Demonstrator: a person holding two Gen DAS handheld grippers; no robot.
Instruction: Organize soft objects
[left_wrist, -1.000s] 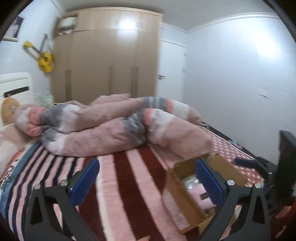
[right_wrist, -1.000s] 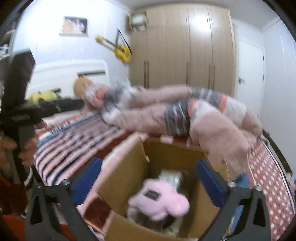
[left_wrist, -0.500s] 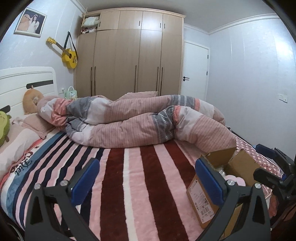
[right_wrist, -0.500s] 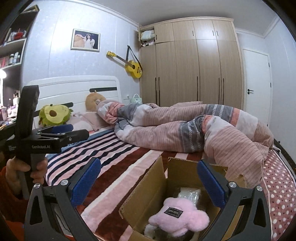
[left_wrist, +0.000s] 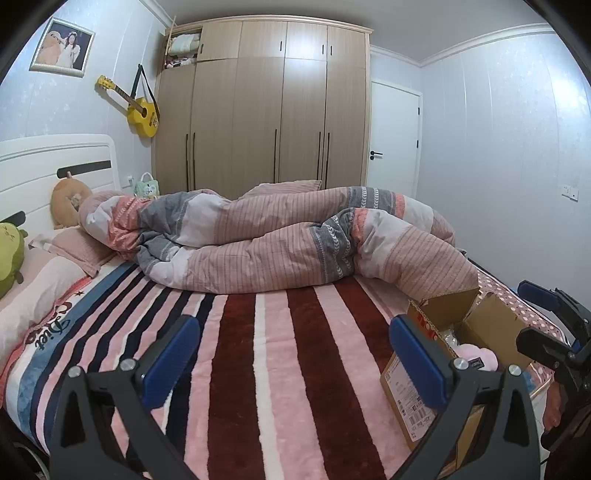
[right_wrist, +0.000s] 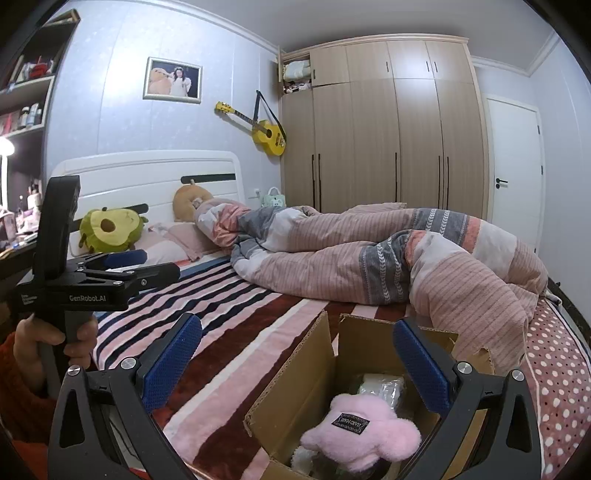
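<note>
Cardboard box (right_wrist: 314, 384) sits open at lower right of the bed (left_wrist: 258, 350), near its edge; striped blanket (left_wrist: 303, 369) lies bare leftward. Pink plush toy (right_wrist: 360, 435) lies inside, label up. Left gripper (left_wrist: 295, 360) and right gripper (right_wrist: 297, 360) gape wide, empty.

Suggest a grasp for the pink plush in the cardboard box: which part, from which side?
Grip the pink plush across its middle, just below the dark sewn label, coming straight down from above. It lies on top of the other contents in the cardboard box, whose raised flaps and walls block side approaches. The right hand-held gripper hangs open above the box, so it is probably the better one to use.
</note>
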